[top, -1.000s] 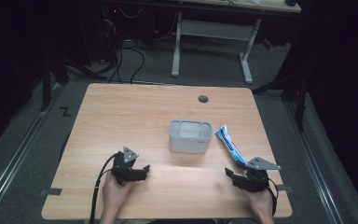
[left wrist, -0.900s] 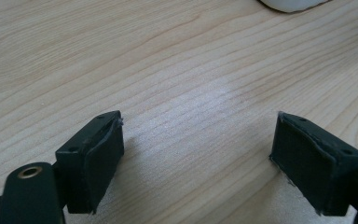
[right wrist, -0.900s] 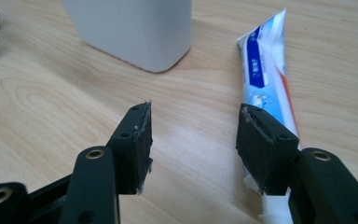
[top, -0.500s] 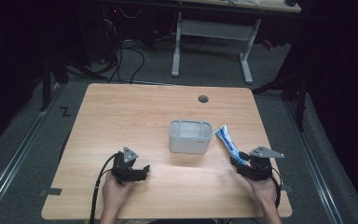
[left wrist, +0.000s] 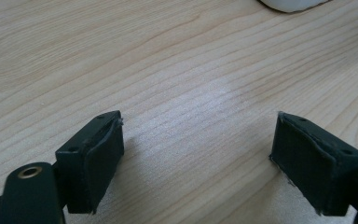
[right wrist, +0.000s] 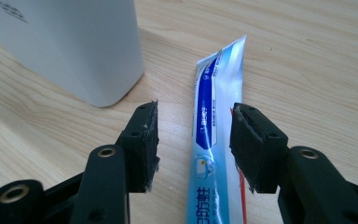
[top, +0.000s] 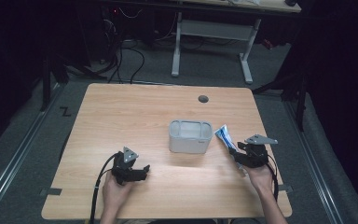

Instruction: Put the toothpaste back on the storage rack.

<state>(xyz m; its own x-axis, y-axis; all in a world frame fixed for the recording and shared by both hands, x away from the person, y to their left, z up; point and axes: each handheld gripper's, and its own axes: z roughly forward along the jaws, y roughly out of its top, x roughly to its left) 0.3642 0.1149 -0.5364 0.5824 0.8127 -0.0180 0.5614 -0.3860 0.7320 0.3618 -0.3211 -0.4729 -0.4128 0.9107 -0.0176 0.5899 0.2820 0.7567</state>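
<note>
Grey container (top: 190, 136) beside toothpaste tube (right wrist: 212, 140)

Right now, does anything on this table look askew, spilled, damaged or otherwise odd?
Nothing stands out. The toothpaste tube lies flat and whole on the table beside the upright grey container, with no spill. The right gripper straddles the tube, its jaws having just closed partway; the left gripper stands open over bare wood.

Light wooden table (top: 121, 112): grey-white container (top: 190, 136) mid-table; toothpaste tube (top: 227, 140) just beside, probably apart.
</note>
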